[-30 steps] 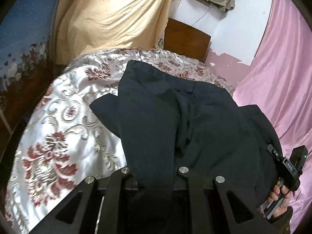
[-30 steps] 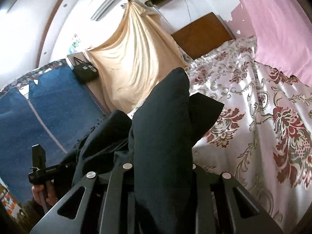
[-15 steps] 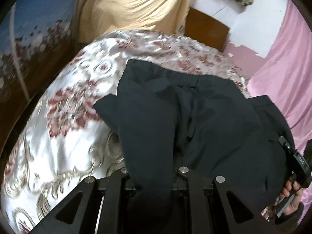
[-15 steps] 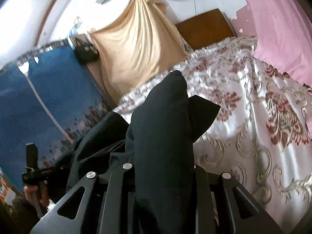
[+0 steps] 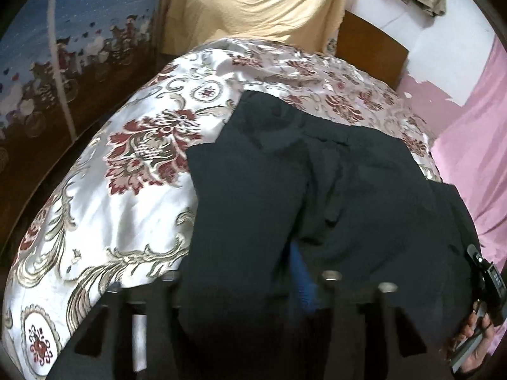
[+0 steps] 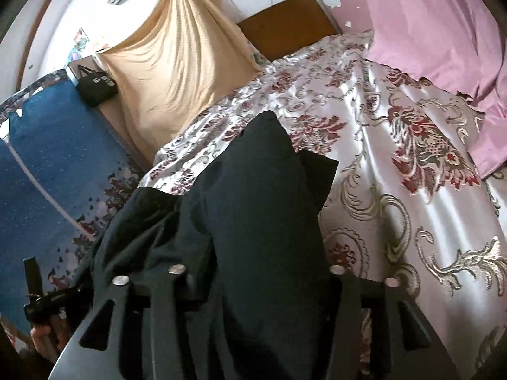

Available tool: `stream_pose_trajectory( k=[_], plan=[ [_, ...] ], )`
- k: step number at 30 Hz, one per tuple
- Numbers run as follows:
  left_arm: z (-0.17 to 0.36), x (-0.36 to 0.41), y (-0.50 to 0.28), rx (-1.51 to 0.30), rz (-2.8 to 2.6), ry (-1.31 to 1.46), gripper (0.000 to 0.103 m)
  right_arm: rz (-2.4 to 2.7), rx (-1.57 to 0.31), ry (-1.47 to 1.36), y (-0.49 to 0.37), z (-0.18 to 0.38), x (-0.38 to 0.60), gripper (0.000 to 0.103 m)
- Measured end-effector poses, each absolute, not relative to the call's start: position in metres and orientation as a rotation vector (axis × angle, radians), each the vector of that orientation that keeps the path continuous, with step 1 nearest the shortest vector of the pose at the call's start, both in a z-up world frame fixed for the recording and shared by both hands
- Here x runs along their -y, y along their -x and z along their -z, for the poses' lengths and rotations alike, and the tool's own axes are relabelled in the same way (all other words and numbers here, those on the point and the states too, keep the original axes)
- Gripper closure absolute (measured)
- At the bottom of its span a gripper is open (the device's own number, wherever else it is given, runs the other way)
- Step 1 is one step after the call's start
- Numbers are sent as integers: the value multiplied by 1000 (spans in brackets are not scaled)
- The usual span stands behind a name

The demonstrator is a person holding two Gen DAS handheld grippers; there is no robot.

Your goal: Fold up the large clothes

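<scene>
A large black garment (image 5: 301,196) hangs between my two grippers over a bed with a shiny floral bedspread (image 5: 126,171). My left gripper (image 5: 247,297) is shut on one bunched edge of the garment, which drapes over and hides its fingertips. My right gripper (image 6: 256,285) is shut on another edge of the garment (image 6: 263,209), which covers the fingers too. The cloth's far part rests on the bedspread (image 6: 412,164). The right gripper's handle and hand (image 5: 481,300) show in the left wrist view; the left one's handle (image 6: 41,297) shows in the right wrist view.
A wooden headboard (image 5: 370,47) stands at the far end of the bed. A beige cloth (image 5: 253,3) hangs beside it. A pink curtain (image 5: 475,145) borders the right side. A blue patterned fabric (image 6: 44,171) covers the left side, with a black bag (image 6: 95,85) above it.
Both grippers have moved forward and lower over the bed with the garment still held. The bedspread fills more of each view.
</scene>
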State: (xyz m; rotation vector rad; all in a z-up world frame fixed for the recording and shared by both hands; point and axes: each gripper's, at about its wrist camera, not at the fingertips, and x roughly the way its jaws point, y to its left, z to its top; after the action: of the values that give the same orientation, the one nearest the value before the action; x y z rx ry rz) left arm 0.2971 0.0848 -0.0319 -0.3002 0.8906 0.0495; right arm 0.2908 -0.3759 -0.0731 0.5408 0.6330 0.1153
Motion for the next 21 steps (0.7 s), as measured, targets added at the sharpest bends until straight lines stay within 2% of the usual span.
stream_pose_trajectory(
  k=[1,2,4,5,6,16,21],
  plan=[
    [31,-86,-293,-872,-49,305,22,-106,-643,-535,-291,73,376,45],
    [28,-88,-287,-838,-62,305,18,-96,-648,-526,-292,73,376,34],
    [23,-90,-280,-799,-84,307,14,-72,-652,-485,-292,70,373,19],
    [21,-90,-276,-791,-85,315,12,-42,-640,-443,-290,67,370,5],
    [20,-90,-273,-786,-83,324,12,-28,-626,-410,-288,63,367,2],
    [-2,-55,-237,-674,-12,260,10,-12,-499,-227,-249,25,346,2],
    [-18,-31,-207,-578,38,173,4,-7,-414,-214,-219,9,337,2]
  ],
)
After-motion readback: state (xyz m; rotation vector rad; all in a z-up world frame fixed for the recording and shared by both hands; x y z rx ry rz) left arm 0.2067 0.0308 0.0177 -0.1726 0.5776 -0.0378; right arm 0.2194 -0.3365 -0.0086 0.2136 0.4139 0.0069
